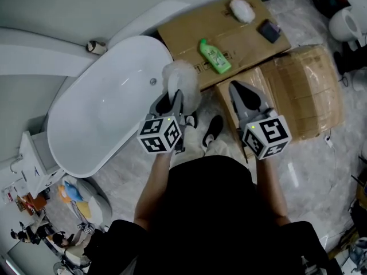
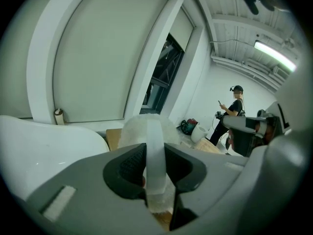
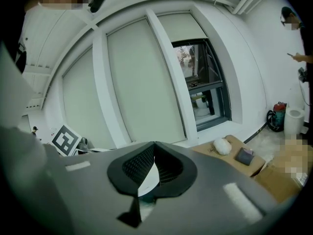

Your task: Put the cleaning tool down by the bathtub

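Note:
A fluffy white cleaning tool point(image 1: 182, 78) hangs over the floor just right of the white bathtub's point(image 1: 97, 119) rim. My left gripper point(image 1: 174, 96) is shut on it. In the left gripper view, the jaws pinch the white strap point(image 2: 154, 146) of the tool, whose fluffy head point(image 2: 134, 131) shows beyond them, with the bathtub point(image 2: 44, 141) to the left. My right gripper point(image 1: 237, 87) hovers over the cardboard to the right. Its jaws meet at the tips and hold nothing, as the right gripper view point(image 3: 154, 145) shows.
A flat cardboard sheet point(image 1: 229, 36) by the tub carries a green bottle point(image 1: 214, 56), a second white fluffy pad point(image 1: 242, 9) and a dark small object point(image 1: 269, 30). A wrapped box point(image 1: 307, 90) lies right. A person point(image 2: 234, 109) stands farther off. My feet are below the grippers.

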The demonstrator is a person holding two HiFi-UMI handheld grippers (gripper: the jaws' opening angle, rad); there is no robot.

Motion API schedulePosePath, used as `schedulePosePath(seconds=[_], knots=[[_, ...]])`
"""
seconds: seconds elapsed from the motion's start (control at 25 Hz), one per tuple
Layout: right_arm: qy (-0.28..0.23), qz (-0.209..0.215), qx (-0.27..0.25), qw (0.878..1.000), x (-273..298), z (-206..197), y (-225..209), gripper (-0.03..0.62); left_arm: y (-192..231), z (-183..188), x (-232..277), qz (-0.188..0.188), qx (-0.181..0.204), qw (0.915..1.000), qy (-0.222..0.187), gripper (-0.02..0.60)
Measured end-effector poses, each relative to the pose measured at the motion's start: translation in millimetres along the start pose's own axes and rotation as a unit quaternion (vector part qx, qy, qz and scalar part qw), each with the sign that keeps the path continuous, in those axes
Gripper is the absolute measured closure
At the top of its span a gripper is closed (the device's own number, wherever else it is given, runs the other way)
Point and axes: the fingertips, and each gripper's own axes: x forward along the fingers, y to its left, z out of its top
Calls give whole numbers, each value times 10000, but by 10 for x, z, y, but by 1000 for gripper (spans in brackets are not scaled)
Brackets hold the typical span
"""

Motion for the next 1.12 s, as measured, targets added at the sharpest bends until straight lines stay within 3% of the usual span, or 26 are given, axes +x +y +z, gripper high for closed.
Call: schedulePosePath(seconds=[0.4,1.12], knots=[[271,-92,-82,9996,397,31,49,586,314,-133,556,-110,44,9986,509,491],[759,-892,50,9931,1280,160,-299,586,1046,-38,1892,-487,270,9918,1151,491]])
